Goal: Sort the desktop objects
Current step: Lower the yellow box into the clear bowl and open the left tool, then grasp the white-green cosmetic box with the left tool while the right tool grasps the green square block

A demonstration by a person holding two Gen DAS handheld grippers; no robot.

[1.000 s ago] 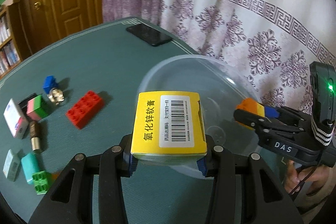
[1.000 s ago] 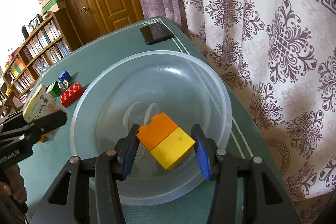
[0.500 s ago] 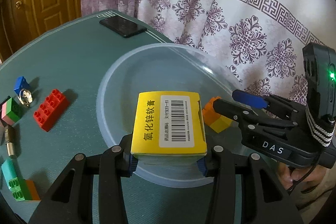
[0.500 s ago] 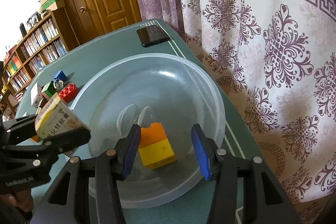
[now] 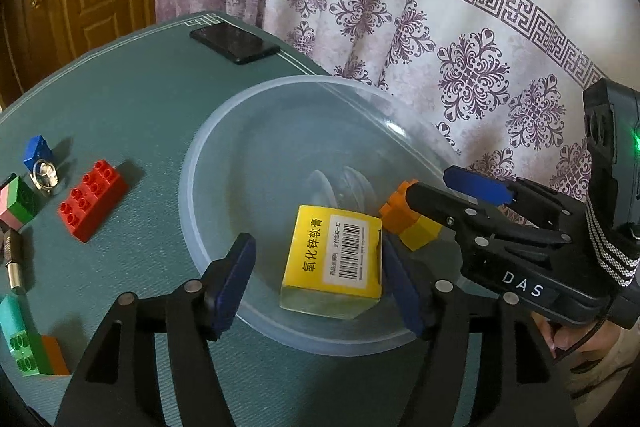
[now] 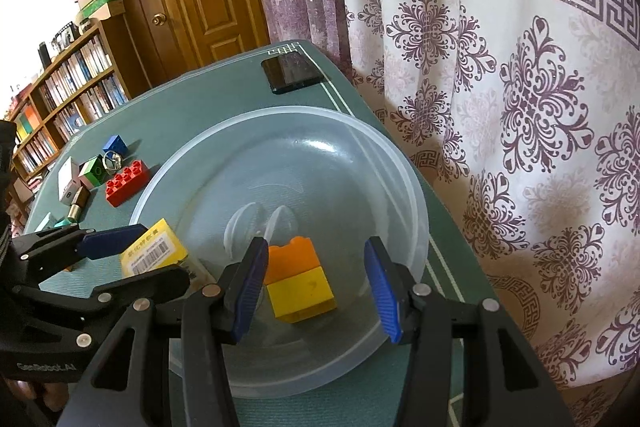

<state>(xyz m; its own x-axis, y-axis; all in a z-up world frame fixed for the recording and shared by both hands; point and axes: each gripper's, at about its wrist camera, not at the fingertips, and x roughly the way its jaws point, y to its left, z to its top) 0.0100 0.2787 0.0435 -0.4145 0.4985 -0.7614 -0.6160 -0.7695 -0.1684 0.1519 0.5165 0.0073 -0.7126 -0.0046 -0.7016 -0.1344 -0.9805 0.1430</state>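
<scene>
A clear plastic bowl (image 5: 248, 131) (image 6: 360, 147) stands on the green table near the curtain. A yellow ointment box (image 5: 336, 255) (image 6: 154, 253) lies inside it, free between the open jaws of my left gripper (image 5: 316, 279). An orange-and-yellow brick (image 6: 298, 279) (image 5: 408, 227) also lies in the bowl, loose between the open jaws of my right gripper (image 6: 316, 287). My right gripper also shows in the left wrist view (image 5: 456, 191), and my left gripper in the right wrist view (image 6: 144, 255).
Left of the bowl lie a red brick (image 5: 92, 199) (image 6: 126, 183), a blue brick (image 5: 38, 153), a metal ring (image 5: 45, 175), a green-pink block (image 5: 18, 203), a green-orange brick (image 5: 32, 351) and small boxes. A black phone (image 5: 234, 43) (image 6: 292, 71) lies at the far table edge.
My left gripper opened and let the yellow box drop into the bowl. Before that my right gripper opened and dropped the orange-yellow brick there.
</scene>
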